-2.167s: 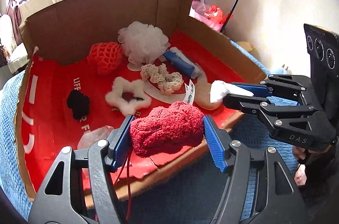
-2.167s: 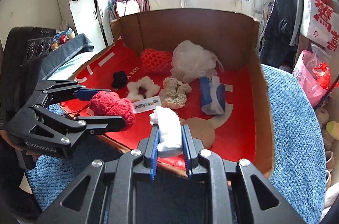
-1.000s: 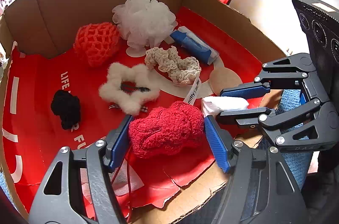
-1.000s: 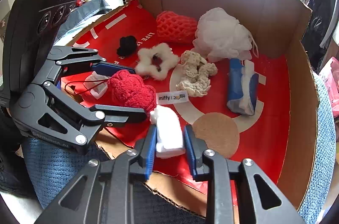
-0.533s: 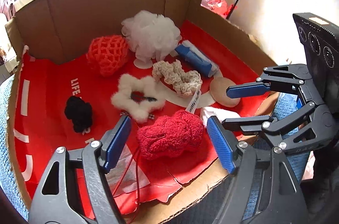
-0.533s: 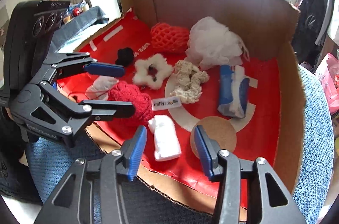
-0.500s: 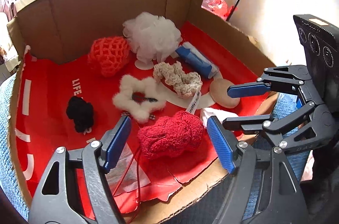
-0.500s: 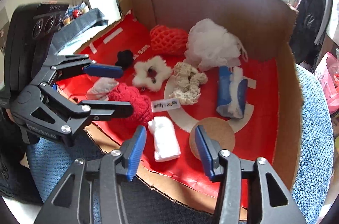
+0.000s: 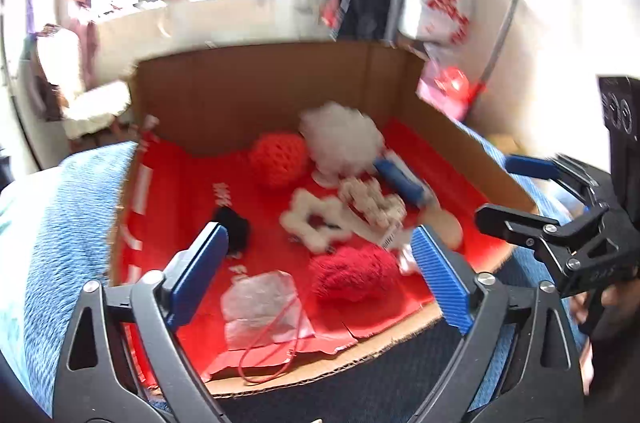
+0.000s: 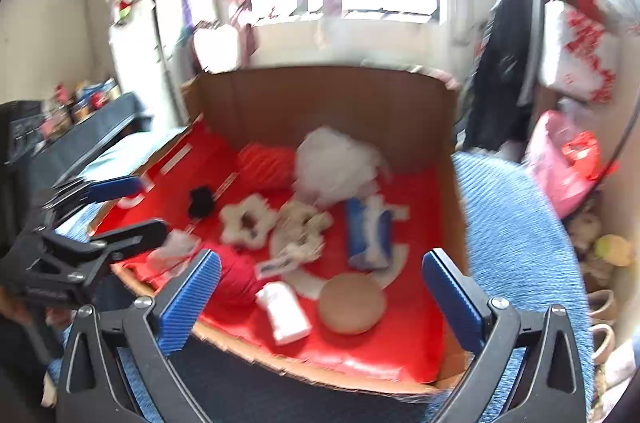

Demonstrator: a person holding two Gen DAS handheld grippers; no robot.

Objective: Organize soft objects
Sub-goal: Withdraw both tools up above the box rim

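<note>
Left wrist view: the left gripper [image 9: 320,259] hangs above the near rim of the cardboard box [image 9: 256,95], its blue-padded jaws spread wide and holding nothing. Below them, on the red lining, the red knitted piece [image 9: 354,277] lies near the front edge beside a clear plastic bag [image 9: 264,303] with a loose red cord. Farther in sit a black scrunchie [image 9: 236,229], a white fluffy scrunchie [image 9: 314,223], a cream crocheted piece [image 9: 374,201], an orange mesh ball [image 9: 280,159], a white bath pouf [image 9: 340,139] and a blue-and-white pack [image 9: 402,179]. The right gripper [image 9: 516,191] shows at the right edge, jaws apart and empty. The frame is blurred, so small details are hard to read

Right wrist view: the right gripper [image 10: 320,299] is also held over the front rim, jaws wide apart with nothing between them. A white rolled cloth [image 10: 284,311] rests just inside the rim, next to a round tan pad [image 10: 352,303]; the red knitted piece [image 10: 236,279] lies just to its left. The left gripper [image 10: 128,207] reaches in from the left, likewise open. The box stands on a blue blanket [image 10: 516,223]

By the look of it, the gathering is largely done: every soft item in sight lies inside the box, and neither tool carries anything. What remains, if anything, would be tidying the items within the box or fetching pieces outside these views
</note>
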